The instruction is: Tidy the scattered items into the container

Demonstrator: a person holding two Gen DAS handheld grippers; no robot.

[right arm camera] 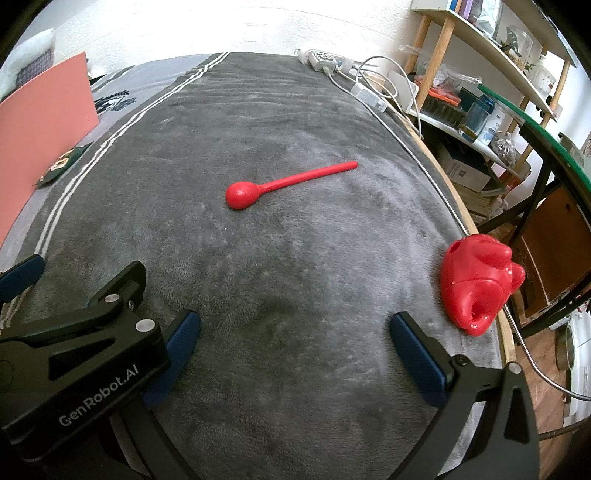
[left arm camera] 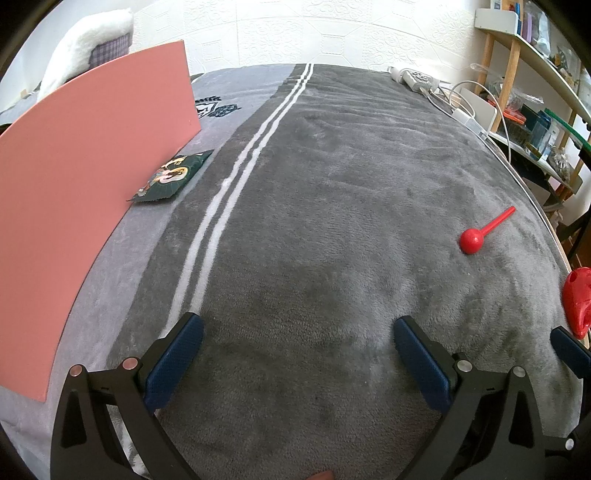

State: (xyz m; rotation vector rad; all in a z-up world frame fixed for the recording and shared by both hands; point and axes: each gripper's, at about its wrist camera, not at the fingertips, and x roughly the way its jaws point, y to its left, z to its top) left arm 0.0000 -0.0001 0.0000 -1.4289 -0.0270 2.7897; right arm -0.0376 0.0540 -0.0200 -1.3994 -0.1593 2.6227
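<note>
My left gripper (left arm camera: 295, 354) wide open, empty, over grey blanket (left arm camera: 332, 221). Right gripper (right arm camera: 295, 343) same, nothing held. Red shell toy (right arm camera: 476, 282) near right finger. Red maraca (right arm camera: 258, 188) mid-blanket. Pink container (left arm camera: 92, 155) far left, green packet (left arm camera: 171, 177) touching it.

A grey plush blanket (right arm camera: 295, 277) with white stripes covers the bench — behind it a white embossed wall (left arm camera: 332, 33), bright with daylight; wooden shelving (right arm camera: 491, 74) stands right, cluttered.
</note>
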